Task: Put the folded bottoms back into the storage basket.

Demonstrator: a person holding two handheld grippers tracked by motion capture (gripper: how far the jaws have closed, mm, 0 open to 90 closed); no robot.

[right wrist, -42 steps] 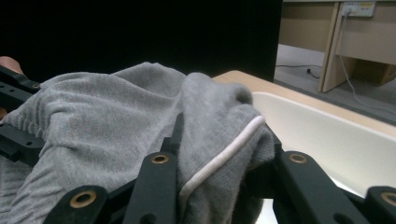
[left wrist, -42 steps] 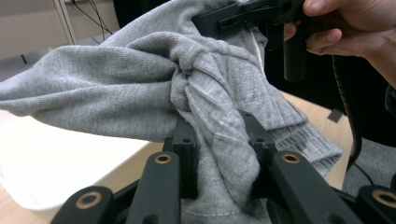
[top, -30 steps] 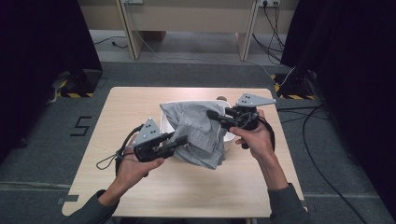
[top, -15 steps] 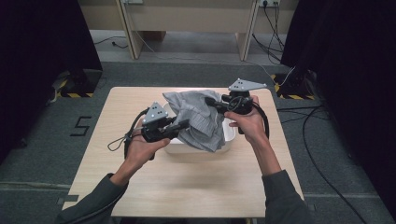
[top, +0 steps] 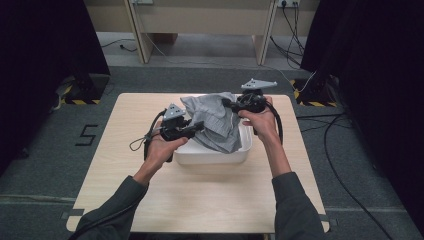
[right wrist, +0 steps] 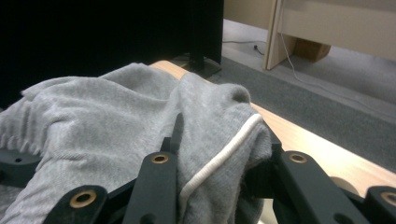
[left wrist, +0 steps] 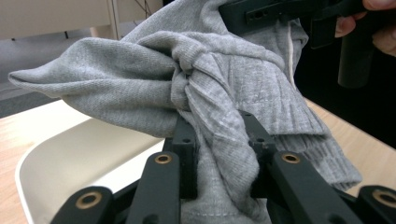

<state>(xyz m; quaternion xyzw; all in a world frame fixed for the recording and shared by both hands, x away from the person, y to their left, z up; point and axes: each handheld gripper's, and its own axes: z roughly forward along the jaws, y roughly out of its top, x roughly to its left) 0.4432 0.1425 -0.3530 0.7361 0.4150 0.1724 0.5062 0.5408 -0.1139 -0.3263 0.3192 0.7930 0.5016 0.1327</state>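
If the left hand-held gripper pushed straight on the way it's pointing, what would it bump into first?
The left hand-held gripper is already shut on the crumpled grey knitted garment, so it would push deeper into that cloth. Beyond it, probably the right hand-held gripper, though depth is hard to judge.

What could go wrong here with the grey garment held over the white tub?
1. The grey garment is bunched and hangs over the white tub's front rim; lowered like this, part may land on the table instead of inside.
2. The left tool pinches only a twisted fold, which could slip out.
3. A white drawstring runs through the right tool and might snag on release.
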